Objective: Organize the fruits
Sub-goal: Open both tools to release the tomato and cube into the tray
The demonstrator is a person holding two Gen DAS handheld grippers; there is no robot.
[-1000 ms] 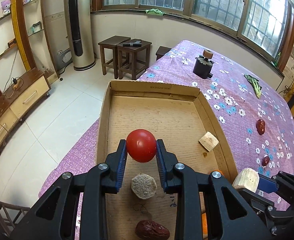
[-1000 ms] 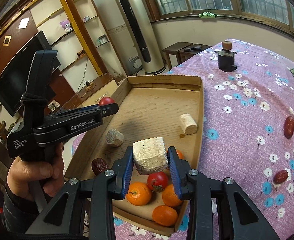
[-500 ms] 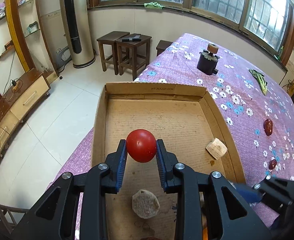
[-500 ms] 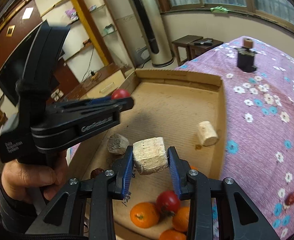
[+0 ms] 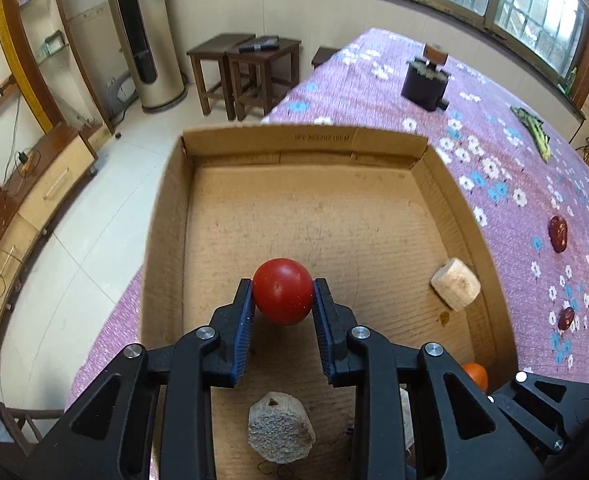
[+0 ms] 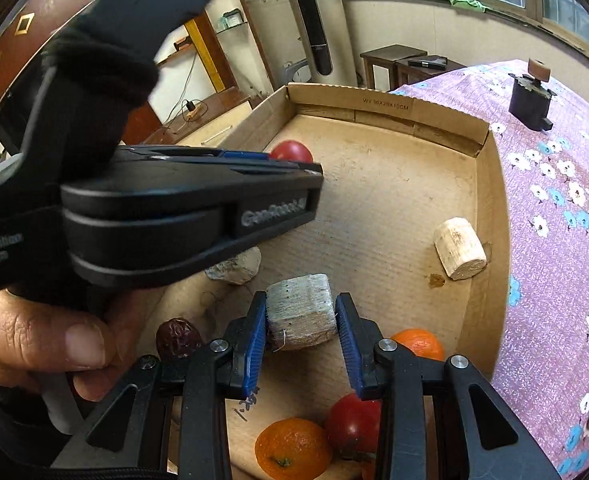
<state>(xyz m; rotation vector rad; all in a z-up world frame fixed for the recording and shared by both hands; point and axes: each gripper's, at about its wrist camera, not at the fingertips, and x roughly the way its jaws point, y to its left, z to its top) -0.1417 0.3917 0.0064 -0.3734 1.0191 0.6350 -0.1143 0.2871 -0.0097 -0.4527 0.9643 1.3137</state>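
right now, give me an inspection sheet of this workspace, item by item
surface: purple floral cloth, with a cardboard box on it
job's things: tomato and pale cut chunk held over the box; oranges, a second tomato, a date and two more chunks inside; dates on the cloth
clutter: dark holder, green vegetable
grippers: left gripper shut on tomato; right gripper shut on pale cut chunk
cables: wires by the low cabinet
surroundings: stools, tower unit, windows
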